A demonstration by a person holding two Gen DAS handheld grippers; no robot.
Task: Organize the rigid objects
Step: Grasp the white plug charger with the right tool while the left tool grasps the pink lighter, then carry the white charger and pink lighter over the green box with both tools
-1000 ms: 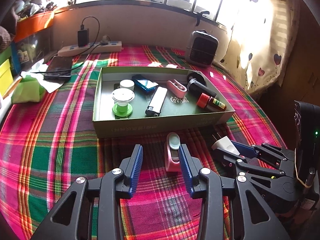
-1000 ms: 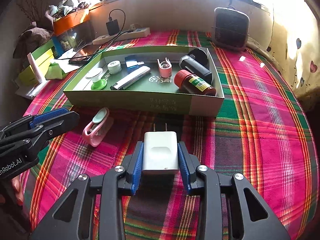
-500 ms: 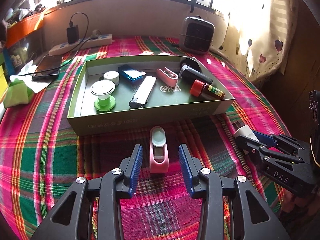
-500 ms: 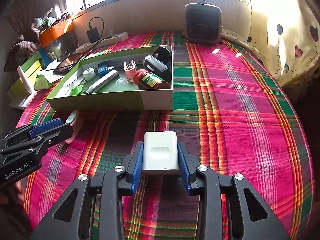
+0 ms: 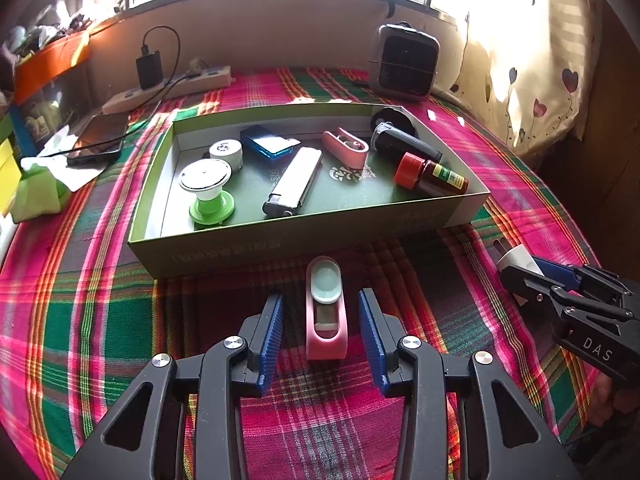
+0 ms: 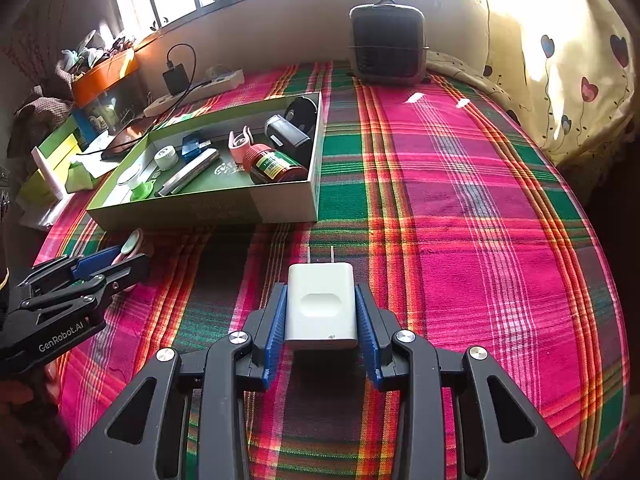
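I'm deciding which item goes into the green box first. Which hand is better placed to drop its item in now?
Right. The right gripper is already shut on the white charger, ready to carry. The left gripper only straddles the pink clip, pads apart, outside the green box.

Open plaid cloth (image 6: pixel 460 208) right of crowded green tray (image 6: pixel 280 208); heater (image 6: pixel 388 44) behind.

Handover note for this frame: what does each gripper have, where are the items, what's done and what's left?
Right gripper: shut on the white charger, above the cloth, right of the green box.
Left gripper: open around the pink clip, which lies on the cloth in front of the box; pads not touching.
Done: lighter, red-capped bottle and other small items lie in the box.
Left: box the charger, grasp and box the clip.
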